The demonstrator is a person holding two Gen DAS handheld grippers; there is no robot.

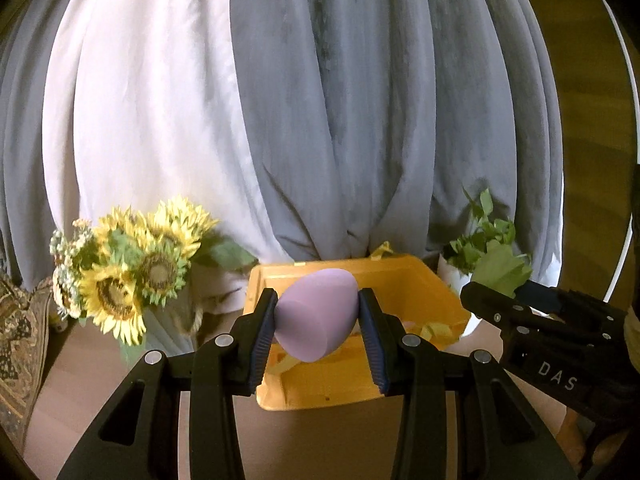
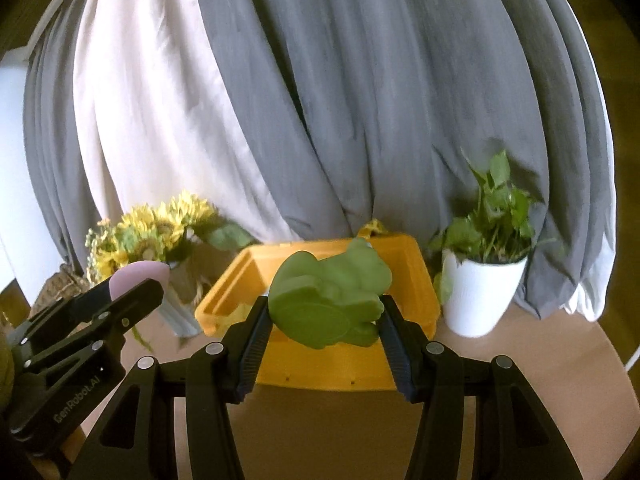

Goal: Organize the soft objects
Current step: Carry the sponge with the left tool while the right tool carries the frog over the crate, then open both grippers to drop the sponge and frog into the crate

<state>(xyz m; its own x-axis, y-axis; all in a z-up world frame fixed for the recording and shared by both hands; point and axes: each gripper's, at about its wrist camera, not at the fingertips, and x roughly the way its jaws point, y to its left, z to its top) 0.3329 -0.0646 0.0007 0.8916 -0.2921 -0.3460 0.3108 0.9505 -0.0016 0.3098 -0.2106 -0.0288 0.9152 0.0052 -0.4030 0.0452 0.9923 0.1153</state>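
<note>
My left gripper [image 1: 318, 312] is shut on a purple egg-shaped soft toy [image 1: 316, 316] and holds it above the near part of the yellow bin [image 1: 320, 394]. My right gripper [image 2: 324, 312] is shut on a green soft frog toy [image 2: 328, 300] and holds it above the same yellow bin [image 2: 320, 376]. In the left wrist view the right gripper [image 1: 494, 280] appears at the right with the frog [image 1: 500, 272] showing beyond it. In the right wrist view the left gripper [image 2: 132, 286] appears at the left with the purple toy [image 2: 136, 274]. Yellow paper strips [image 1: 436, 330] lie inside the bin.
The bin stands on a round brown table [image 2: 520, 380]. A sunflower bouquet in a vase [image 1: 132, 276] stands left of the bin. A white pot with a green plant [image 2: 480, 280] stands right of it. Grey and white curtains [image 2: 320, 120] hang behind.
</note>
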